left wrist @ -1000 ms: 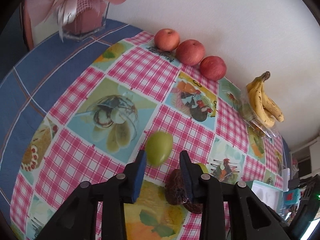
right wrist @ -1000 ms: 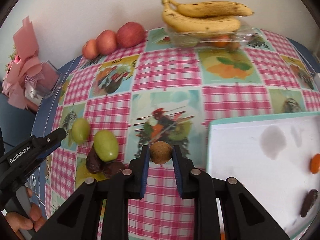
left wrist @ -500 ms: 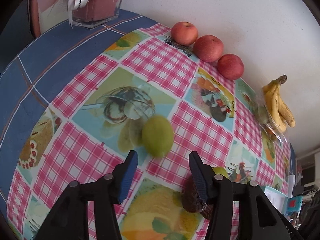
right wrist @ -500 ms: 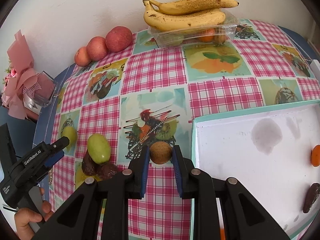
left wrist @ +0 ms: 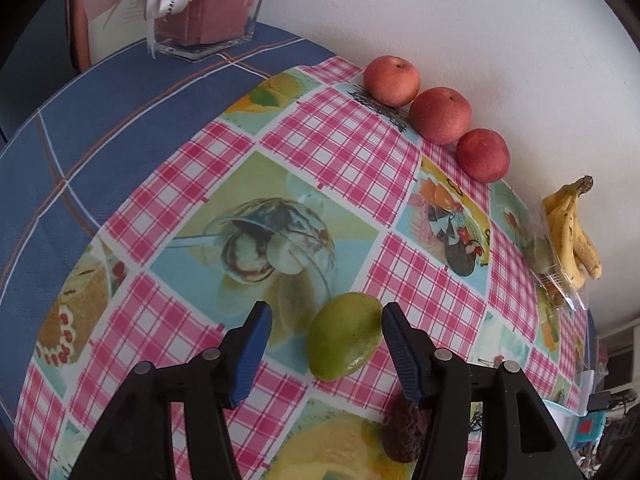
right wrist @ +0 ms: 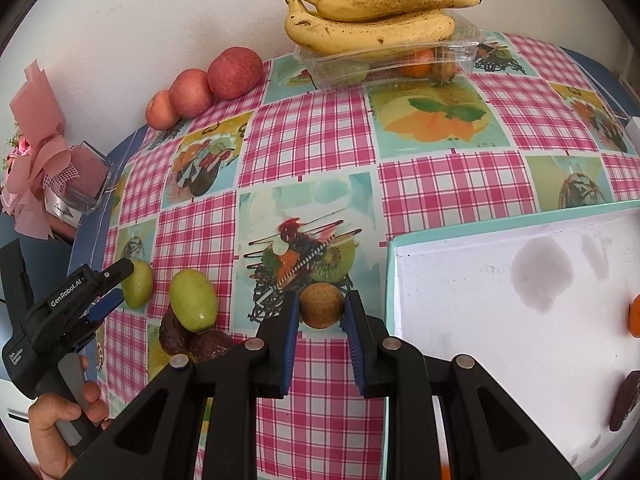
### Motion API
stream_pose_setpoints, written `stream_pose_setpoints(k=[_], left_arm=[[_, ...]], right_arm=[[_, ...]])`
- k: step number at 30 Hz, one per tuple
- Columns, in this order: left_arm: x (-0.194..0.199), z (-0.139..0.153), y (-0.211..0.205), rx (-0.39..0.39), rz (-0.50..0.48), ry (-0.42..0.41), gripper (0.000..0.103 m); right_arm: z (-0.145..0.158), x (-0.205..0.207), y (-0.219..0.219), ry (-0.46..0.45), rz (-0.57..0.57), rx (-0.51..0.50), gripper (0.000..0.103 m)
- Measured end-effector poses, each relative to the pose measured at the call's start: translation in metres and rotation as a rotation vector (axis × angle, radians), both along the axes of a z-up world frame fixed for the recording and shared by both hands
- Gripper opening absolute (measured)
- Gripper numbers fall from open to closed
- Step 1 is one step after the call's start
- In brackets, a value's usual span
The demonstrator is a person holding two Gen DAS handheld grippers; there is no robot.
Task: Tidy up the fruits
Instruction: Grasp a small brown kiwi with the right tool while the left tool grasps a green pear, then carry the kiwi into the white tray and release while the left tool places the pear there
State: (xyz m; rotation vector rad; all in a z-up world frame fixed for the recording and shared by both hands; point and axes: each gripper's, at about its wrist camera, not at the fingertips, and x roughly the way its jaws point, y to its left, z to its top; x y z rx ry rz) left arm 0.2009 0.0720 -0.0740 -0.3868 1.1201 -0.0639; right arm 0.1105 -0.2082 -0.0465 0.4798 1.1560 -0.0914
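A green fruit [left wrist: 344,336] lies on the checked tablecloth between the fingers of my left gripper [left wrist: 325,318], which is open with a gap on each side. The right wrist view shows that left gripper [right wrist: 116,284] at the same green fruit [right wrist: 138,284]. My right gripper [right wrist: 322,300] is shut on a brown kiwi [right wrist: 321,308], just left of the white tray [right wrist: 460,360]. A second green fruit [right wrist: 194,300] rests on two dark fruits [right wrist: 210,346].
Three red apples [left wrist: 440,115] line the wall. Bananas [right wrist: 380,16] lie on a clear plastic box [right wrist: 392,60] holding fruit. The tray carries an orange fruit [right wrist: 634,316] and a dark piece [right wrist: 624,400]. A glass vase with pink wrapping [left wrist: 208,20] stands far left. A hand [right wrist: 60,412] holds the left gripper.
My left gripper has opened wider and moved forward, so the green fruit now lies between its fingers. My right gripper kept hold of the kiwi and shifted slightly toward the tray.
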Motion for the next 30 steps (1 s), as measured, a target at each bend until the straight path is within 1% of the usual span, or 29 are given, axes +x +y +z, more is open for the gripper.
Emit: stream_pose_setpoints(k=[8,12,16,21,25,30], left_arm=[[0.006,-0.010,-0.017,-0.005,-0.053,0.015,0.061],[0.005,-0.011,-0.023,0.005,-0.070,0.016,0.060],[0.005,-0.011,-0.027,-0.002,-0.088,0.028,0.044],[0.005,-0.010,-0.033,0.009,-0.094,0.039,0.042],[0.002,-0.004,-0.031,-0.007,-0.096,0.037,0.042],[-0.005,0.016,-0.035,-0.011,-0.111,-0.005,0.041]], right_arm=[[-0.003,0.002,-0.001,0.007,-0.004,0.003,0.024],[-0.003,0.002,-0.001,0.004,-0.005,0.003,0.024],[0.000,0.001,-0.001,-0.004,-0.004,0.004,0.024],[0.003,-0.001,-0.003,-0.014,-0.011,0.009,0.024],[0.007,-0.003,-0.006,-0.026,-0.023,0.017,0.024],[0.015,-0.009,-0.010,-0.041,-0.039,0.012,0.024]])
